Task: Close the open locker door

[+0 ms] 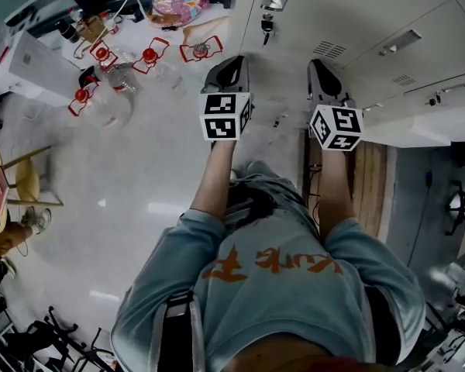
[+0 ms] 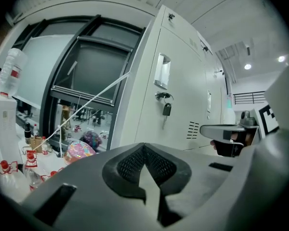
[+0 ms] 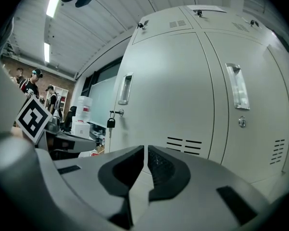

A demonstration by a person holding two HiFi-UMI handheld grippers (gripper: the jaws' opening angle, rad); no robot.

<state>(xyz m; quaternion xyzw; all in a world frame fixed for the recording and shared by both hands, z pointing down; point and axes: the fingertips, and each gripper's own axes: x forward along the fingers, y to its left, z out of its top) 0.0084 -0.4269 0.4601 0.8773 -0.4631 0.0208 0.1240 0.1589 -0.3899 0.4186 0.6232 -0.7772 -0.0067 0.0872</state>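
We hold two grippers out toward a wall of pale gray lockers (image 3: 216,81). The left gripper (image 1: 232,62) and the right gripper (image 1: 320,65) are side by side, near each other but not touching. Each one has a cube with black and white squares on it. The left cube (image 1: 225,115) and the right cube (image 1: 337,127) sit just above our arms.

In the left gripper view, the jaws of the left gripper are pressed together at the tips. Nothing is between them. In the right gripper view, the jaws of the right gripper are almost together too, with only a thin slit between them. Nothing is in that slit.

The locker door (image 3: 164,100) is right in front of the grippers, and neither gripper touches it. A key (image 3: 111,122) hangs from its lock, under a long handle (image 3: 126,88). In both gripper views this door looks flat and even with the lockers around it. A second door (image 3: 253,114) is just beside it on the right, and it looks flat too.

To our left is a white table (image 1: 132,153). On it are clear bottles with red caps (image 1: 149,55) and a bright, colorful bag (image 1: 178,2). Below the grippers in the head view we see our own light blue shirt (image 1: 279,293) with orange letters on it.
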